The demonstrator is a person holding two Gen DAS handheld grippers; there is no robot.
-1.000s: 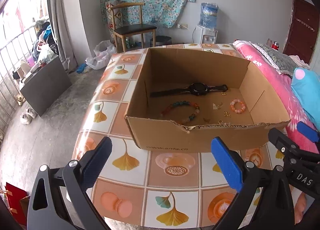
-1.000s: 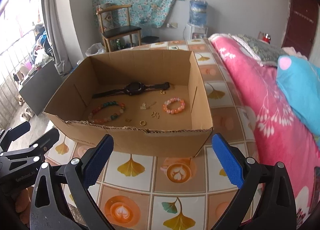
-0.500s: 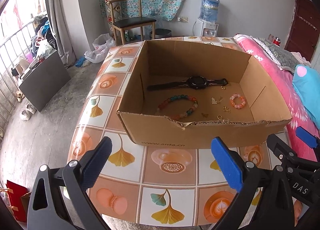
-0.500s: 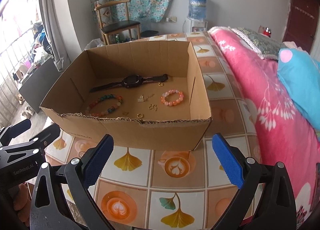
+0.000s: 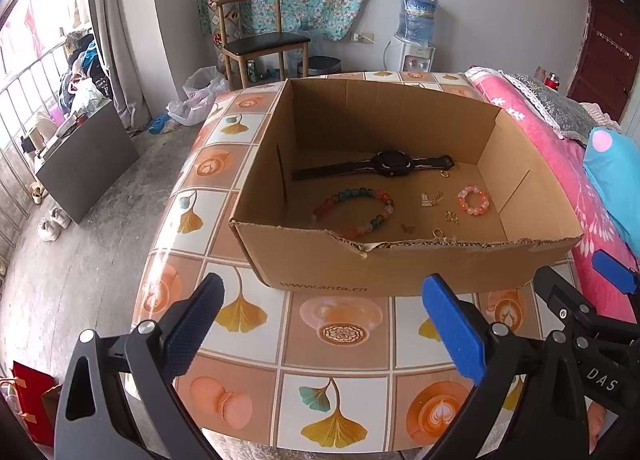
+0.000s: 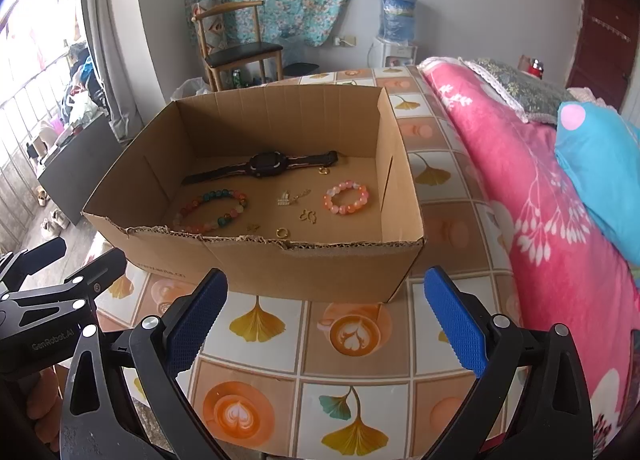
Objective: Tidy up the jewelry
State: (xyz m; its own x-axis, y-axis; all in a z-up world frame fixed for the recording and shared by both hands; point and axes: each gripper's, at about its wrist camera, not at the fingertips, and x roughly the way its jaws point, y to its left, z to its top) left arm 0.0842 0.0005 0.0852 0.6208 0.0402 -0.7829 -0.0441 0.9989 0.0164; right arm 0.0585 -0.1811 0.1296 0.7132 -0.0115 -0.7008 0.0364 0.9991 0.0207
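An open cardboard box (image 5: 400, 268) (image 6: 280, 264) stands on a tiled table. Inside lie a black watch (image 5: 390, 164) (image 6: 268, 165), a multicoloured bead bracelet (image 5: 354, 212) (image 6: 212, 210), a small pink bead bracelet (image 5: 473, 200) (image 6: 346, 197), and several small gold pieces (image 5: 432, 198) (image 6: 292, 198). My left gripper (image 5: 320, 324) is open and empty, in front of the box. My right gripper (image 6: 326, 320) is open and empty, also in front of the box. Each gripper shows at the edge of the other's view.
The tiled table (image 5: 336, 392) (image 6: 320, 392) ends just below the grippers. A bed with a pink blanket (image 6: 540, 200) and blue pillow (image 6: 600, 164) runs along the right. A wooden chair (image 5: 260, 40) and a water dispenser (image 5: 414, 36) stand by the far wall.
Both grippers have risen and pulled back slightly, so the views look more steeply down into the box. The jewelry has not moved and both grippers stay open.
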